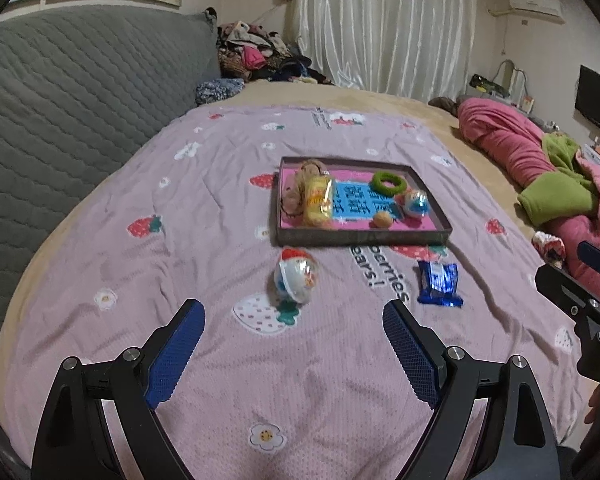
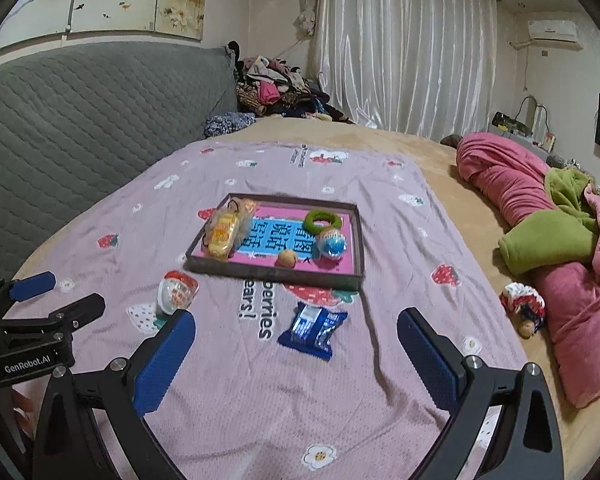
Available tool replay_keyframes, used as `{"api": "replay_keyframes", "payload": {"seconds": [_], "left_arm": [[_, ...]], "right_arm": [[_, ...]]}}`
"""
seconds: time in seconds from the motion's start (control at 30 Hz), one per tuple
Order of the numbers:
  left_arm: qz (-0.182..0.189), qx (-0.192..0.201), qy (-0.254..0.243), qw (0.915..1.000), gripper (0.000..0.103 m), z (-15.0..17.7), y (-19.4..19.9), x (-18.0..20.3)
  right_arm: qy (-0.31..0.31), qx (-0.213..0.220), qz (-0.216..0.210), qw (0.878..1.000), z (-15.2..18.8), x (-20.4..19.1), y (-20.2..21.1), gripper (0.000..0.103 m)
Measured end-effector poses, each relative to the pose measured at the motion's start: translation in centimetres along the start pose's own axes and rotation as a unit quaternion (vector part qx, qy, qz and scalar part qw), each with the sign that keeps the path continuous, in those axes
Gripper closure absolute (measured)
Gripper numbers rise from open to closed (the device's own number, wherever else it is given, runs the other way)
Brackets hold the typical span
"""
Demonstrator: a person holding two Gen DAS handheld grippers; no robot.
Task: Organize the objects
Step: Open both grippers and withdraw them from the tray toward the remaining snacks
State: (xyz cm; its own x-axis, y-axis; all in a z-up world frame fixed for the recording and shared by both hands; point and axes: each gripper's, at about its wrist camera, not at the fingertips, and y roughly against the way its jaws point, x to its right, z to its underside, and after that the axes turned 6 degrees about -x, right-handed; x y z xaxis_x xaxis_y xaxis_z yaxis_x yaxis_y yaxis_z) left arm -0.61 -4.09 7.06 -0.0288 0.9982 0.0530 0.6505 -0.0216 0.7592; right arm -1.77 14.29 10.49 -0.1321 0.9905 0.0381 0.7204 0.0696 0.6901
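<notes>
Where crinkly blue foil packet (image 2: 313,330) lies

The left hand-held gripper (image 1: 294,344), black-framed with blue textured pads, tilts downward, its jaws spread wide and holding nothing. Beside it, the matching right hand-held gripper (image 2: 296,350) tilts down likewise, jaws wide apart and empty.

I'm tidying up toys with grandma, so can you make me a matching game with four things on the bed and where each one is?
Things:
1. green ring
2. blue packet
3. yellow snack bag
4. clear egg toy

Places:
A. on the blanket, near the tray's front left corner
B. in the tray, left end
C. in the tray, far right part
D. on the blanket, in front of the tray

Pairs: 1-C, 2-D, 3-B, 4-A
</notes>
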Motion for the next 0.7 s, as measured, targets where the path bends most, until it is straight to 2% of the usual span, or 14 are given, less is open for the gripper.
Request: {"api": "replay_keyframes", "payload": {"seconds": [0.33, 0.7], "left_arm": [[-0.005, -0.028, -0.003, 0.9996, 0.012, 1.8, -2.9, -0.1], [0.002, -0.047, -0.004, 0.9989, 0.012, 2.2, -5.9, -0.1]], "right_arm": [[0.0, -0.026, -0.001, 1.0, 1.6, -0.5, -2.5, 0.001], [-0.013, -0.062, -0.006, 0.998, 3.1, 0.0, -6.5, 0.001]]}}
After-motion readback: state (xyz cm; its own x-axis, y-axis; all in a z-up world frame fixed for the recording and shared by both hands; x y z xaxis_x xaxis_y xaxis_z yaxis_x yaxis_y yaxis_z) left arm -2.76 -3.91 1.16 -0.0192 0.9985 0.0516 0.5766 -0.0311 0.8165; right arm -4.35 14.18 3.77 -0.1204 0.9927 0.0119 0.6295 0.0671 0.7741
